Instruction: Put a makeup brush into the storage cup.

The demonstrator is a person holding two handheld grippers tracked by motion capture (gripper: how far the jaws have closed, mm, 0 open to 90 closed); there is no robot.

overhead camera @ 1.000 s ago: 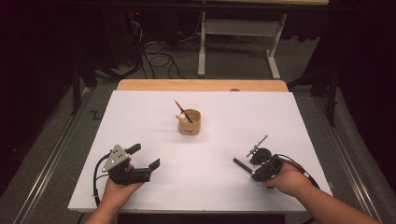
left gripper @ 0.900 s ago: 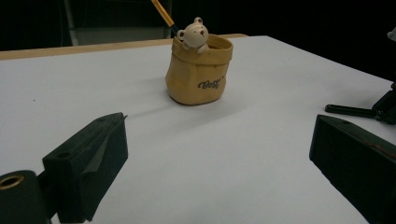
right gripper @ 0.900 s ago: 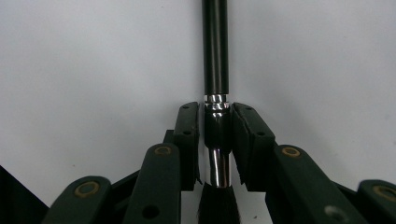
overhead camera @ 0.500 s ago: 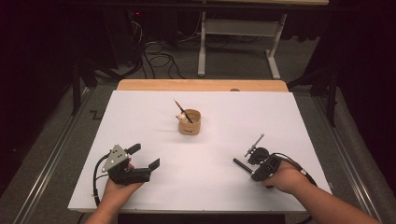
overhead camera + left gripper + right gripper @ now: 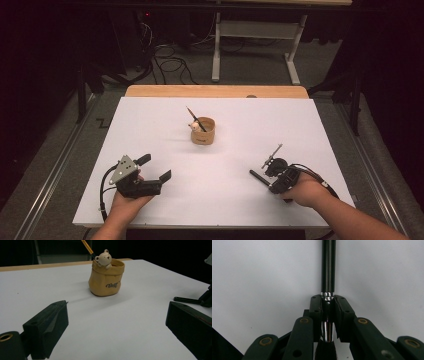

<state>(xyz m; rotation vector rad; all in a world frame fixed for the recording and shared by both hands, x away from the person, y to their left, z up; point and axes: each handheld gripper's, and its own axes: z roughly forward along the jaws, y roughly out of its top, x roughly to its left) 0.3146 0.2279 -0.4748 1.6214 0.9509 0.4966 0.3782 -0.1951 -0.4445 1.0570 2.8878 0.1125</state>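
nothing on the sheet has shifted since the earlier frames, and both hands rest where they were; only the right gripper (image 5: 261,176) has changed, its jaws having just been closing on the black brush handle (image 5: 328,267), which they now clamp at its silver ferrule. that brush lies low over the near right part of the table, its handle pointing out past the pads. the left gripper (image 5: 151,169), one of two grippers, sits at the near left with its jaws wide apart and nothing between them, aimed across the sheet.

the surface is a white sheet (image 5: 300,125) over a wooden tabletop whose far edge (image 5: 215,91) shows bare. in the middle stands one tan bag-shaped holder (image 5: 107,280) with a small bear figure (image 5: 103,258) on its rim and one pencil (image 5: 196,119) leaning inside.

beyond the table the room is dark: grey floor, a tangle of cables (image 5: 167,52), and the white legs of another table (image 5: 255,40).
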